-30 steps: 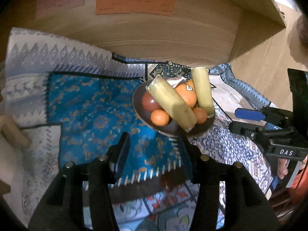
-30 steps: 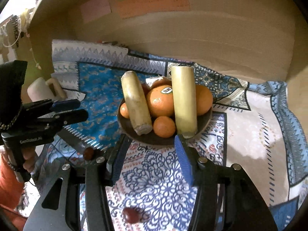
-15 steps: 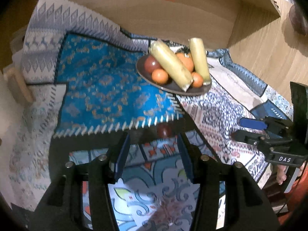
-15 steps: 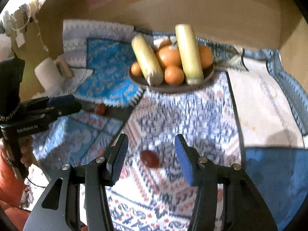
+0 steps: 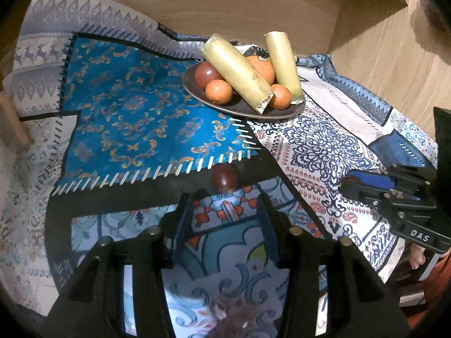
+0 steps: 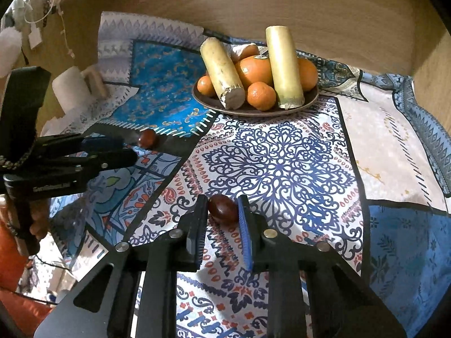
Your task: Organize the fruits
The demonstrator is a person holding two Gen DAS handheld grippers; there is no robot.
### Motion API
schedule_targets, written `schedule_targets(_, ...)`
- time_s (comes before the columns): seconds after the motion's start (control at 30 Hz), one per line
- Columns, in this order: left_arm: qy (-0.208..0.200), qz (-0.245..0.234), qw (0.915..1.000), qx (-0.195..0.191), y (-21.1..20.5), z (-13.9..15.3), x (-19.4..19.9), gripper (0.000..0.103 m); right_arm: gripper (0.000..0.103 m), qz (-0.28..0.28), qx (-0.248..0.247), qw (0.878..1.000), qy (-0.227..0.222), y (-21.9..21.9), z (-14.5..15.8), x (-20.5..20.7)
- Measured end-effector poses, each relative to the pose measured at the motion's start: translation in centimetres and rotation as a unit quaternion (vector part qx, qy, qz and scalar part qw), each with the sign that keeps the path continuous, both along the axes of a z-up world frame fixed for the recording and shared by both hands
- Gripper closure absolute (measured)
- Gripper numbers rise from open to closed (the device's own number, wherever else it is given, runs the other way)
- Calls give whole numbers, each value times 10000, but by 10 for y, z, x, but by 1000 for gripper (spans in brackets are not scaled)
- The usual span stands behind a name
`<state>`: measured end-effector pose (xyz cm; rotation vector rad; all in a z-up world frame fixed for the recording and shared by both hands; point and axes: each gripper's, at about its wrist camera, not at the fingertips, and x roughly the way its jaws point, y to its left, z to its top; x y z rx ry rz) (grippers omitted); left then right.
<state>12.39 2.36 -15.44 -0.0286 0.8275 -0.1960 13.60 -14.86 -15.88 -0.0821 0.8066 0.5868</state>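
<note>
A dark bowl (image 5: 248, 111) (image 6: 253, 111) on the patterned cloth holds oranges, a red fruit and two pale yellow stalks. A small dark red fruit (image 5: 224, 178) lies on the cloth just ahead of my left gripper (image 5: 225, 200), which is open; the same fruit shows in the right wrist view (image 6: 147, 138). A second dark red fruit (image 6: 222, 208) lies between the fingertips of my right gripper (image 6: 222, 209). Its jaws stand narrowed close around the fruit, which rests on the cloth. The right gripper also shows in the left wrist view (image 5: 366, 181).
A patchwork cloth (image 6: 282, 157) covers the table. A curved wooden wall (image 6: 310, 14) stands behind the bowl. A white roll on a wooden holder (image 6: 73, 87) stands at the left. The left gripper's body (image 6: 64, 160) reaches in from the left.
Both grippers have pulled back from the bowl and come down toward the cloth. The right jaws have narrowed around the near red fruit. The left gripper has closed in on the other one.
</note>
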Motion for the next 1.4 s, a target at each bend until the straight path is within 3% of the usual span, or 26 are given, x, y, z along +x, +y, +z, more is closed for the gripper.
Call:
schedule_targets(0.37, 67, 109, 9999, 16, -7, -3, 29, 84, 84, -162, 124, 9998, -78, -16, 10, 8)
schedule_targets(0.87, -300, 78, 9995, -45, -5, 35, 37, 84, 83, -119, 62, 9985, -536, -18, 42, 44)
schedule_targets(1.13, -684, -67, 9976, -42, -18, 71, 66, 84, 83, -79, 67, 9957, -920, -17, 65, 72)
schedule_targets(1.4, -760, -167, 9970, -2, -32, 82, 107, 84, 83, -195, -20, 9960, -866, -19, 68, 109)
